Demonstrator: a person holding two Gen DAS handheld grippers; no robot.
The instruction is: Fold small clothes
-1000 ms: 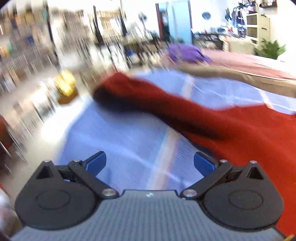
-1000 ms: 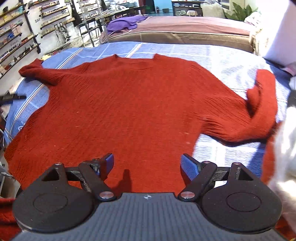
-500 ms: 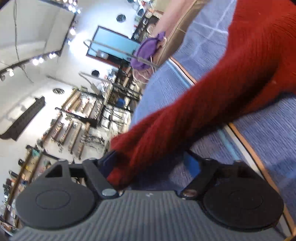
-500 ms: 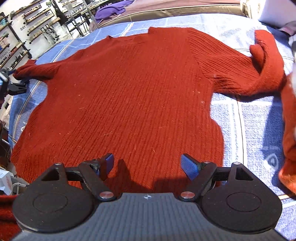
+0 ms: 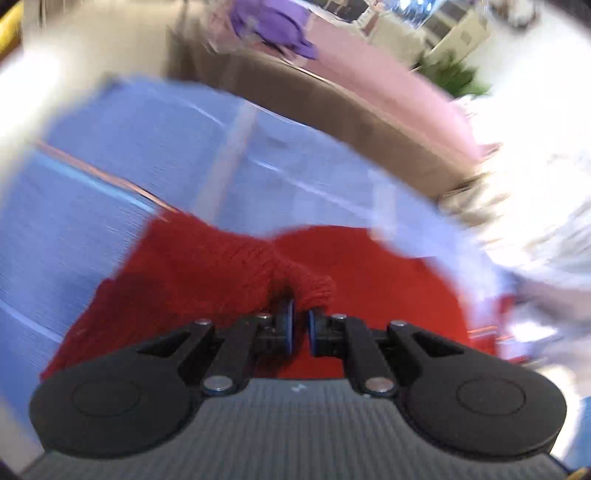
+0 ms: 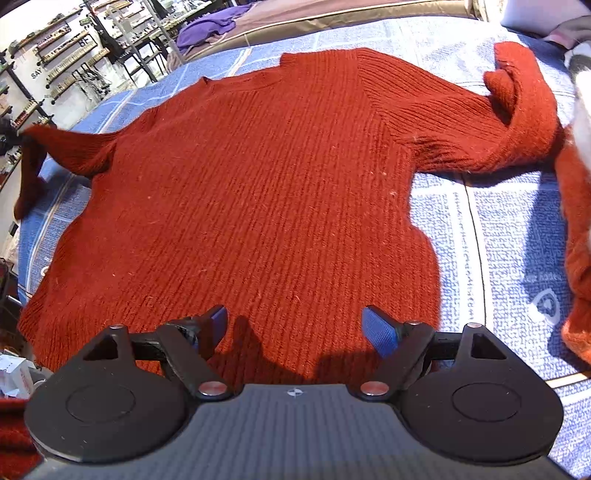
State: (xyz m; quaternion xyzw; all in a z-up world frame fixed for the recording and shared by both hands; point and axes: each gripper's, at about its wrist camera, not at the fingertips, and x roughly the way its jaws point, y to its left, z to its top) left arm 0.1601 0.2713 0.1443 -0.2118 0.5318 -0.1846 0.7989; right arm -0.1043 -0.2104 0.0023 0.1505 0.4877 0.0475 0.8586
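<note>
One red sweater [image 6: 251, 192], two sleeves: one [image 6: 70, 147] lifted at left, one [image 6: 480, 125] folded back at right; two grippers: left gripper [image 5: 300, 325], right gripper [image 6: 295, 325], two jaws each; one blue checked bed cover [image 6: 498, 236]; one purple garment [image 6: 207, 26] behind; one potted plant [image 5: 452, 75], blurred.

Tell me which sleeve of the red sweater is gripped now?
The sleeve at picture-left: the left gripper pinches its cuff. The other sleeve lies doubled back, untouched.

Both tools look alike: the left gripper [image 5: 299, 326] and right gripper [image 6: 295, 328] have black linkage arms with silver screws, round black discs, blue finger pads [image 6: 380, 330] and a grey ribbed body.
</note>
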